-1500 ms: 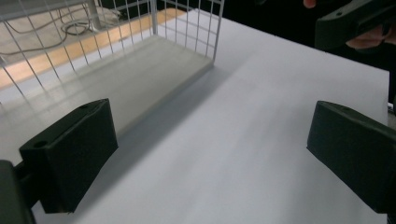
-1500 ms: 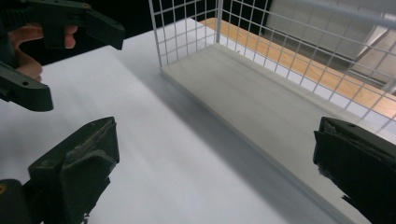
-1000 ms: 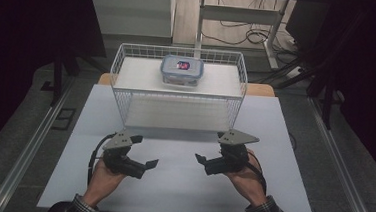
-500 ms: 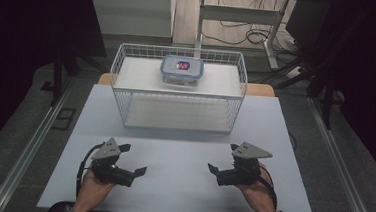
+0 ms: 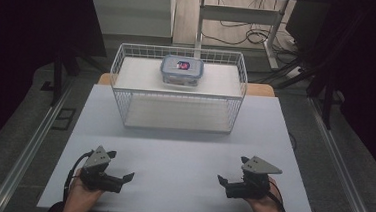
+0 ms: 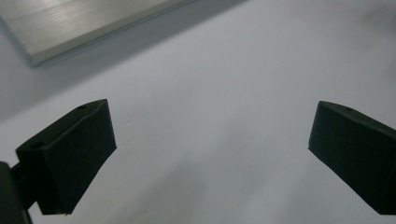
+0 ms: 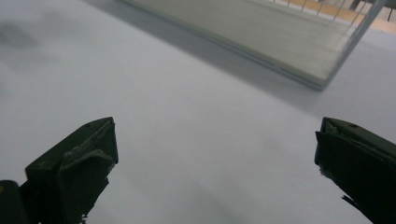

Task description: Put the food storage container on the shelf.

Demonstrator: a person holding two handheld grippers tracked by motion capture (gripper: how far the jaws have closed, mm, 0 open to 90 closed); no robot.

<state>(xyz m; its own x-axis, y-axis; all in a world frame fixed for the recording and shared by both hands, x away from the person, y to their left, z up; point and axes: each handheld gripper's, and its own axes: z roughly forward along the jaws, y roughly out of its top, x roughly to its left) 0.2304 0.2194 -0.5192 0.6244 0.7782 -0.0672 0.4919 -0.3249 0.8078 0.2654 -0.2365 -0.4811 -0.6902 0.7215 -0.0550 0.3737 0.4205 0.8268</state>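
Observation:
A white wire basket (image 5: 123, 76) stands at the far middle of the white tabletop (image 5: 183, 151). Inside it, toward the back, lies a clear lidded food box (image 5: 181, 69) with something red and purple in it. My left gripper (image 5: 120, 165) rests near the front left edge, open, with nothing between its jaws. My right gripper (image 5: 232, 170) sits near the front right edge, also open and empty. In the left gripper view, the left gripper (image 6: 210, 154) spreads wide over bare table, with the basket's base (image 6: 70, 23) far off. In the right gripper view, the right gripper (image 7: 215, 158) is wide apart too, the basket (image 7: 280, 42) ahead.
Metal rails (image 5: 27, 150) run along both sides of the table. Beyond the basket are a desk frame (image 5: 242, 14) and cables (image 5: 251, 35) on the floor. Dark curtains close off left and right. A broad strip of bare tabletop separates the grippers from the basket.
Both grippers have drawn back from near the basket toward the table's front edge and moved farther apart. Their jaws stay open. The basket and box have not moved.

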